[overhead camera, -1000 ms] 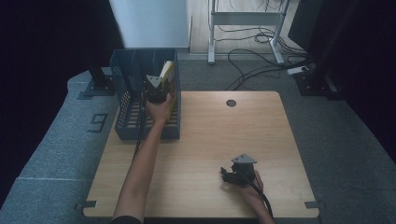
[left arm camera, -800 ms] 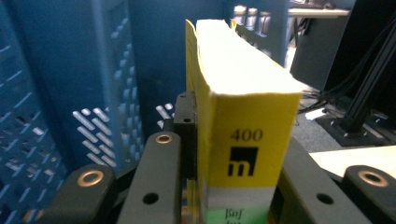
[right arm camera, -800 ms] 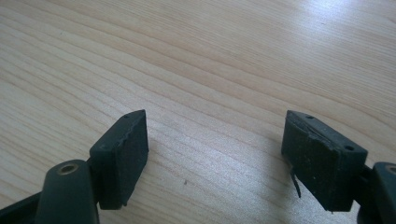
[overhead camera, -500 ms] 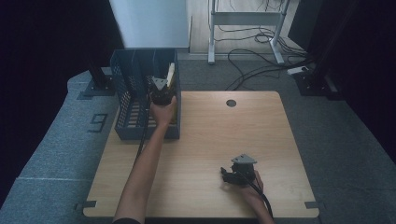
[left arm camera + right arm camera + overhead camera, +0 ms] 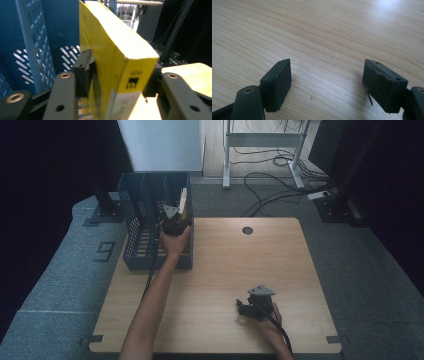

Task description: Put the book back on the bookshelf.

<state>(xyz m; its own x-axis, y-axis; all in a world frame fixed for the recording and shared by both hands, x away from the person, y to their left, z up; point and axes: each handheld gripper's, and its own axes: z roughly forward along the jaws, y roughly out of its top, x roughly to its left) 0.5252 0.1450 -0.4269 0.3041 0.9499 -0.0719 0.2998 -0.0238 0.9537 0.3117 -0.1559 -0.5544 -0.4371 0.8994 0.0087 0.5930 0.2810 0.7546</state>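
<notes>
The yellow book is clamped in the left hand-held gripper, one black jaw pressed against each cover, spine end facing the camera with a small black mark printed on it. From above, the book stands on edge at the right side of the blue crate, its pale page edge poking above the rim, and the left hand-held gripper sits right over that same corner, arm stretched out across the desk. Through the left gripper view, the crate's perforated blue wall rises just beside the book, on its left. The crate sits on the far left corner of the desk, partly overhanging the edge.

Over on the near right, the right hand-held gripper rests low on the wood, well apart from the crate. Its jaws stand wide apart with bare woodgrain between them. Beyond the desk, cables trail over the grey carpet.
</notes>
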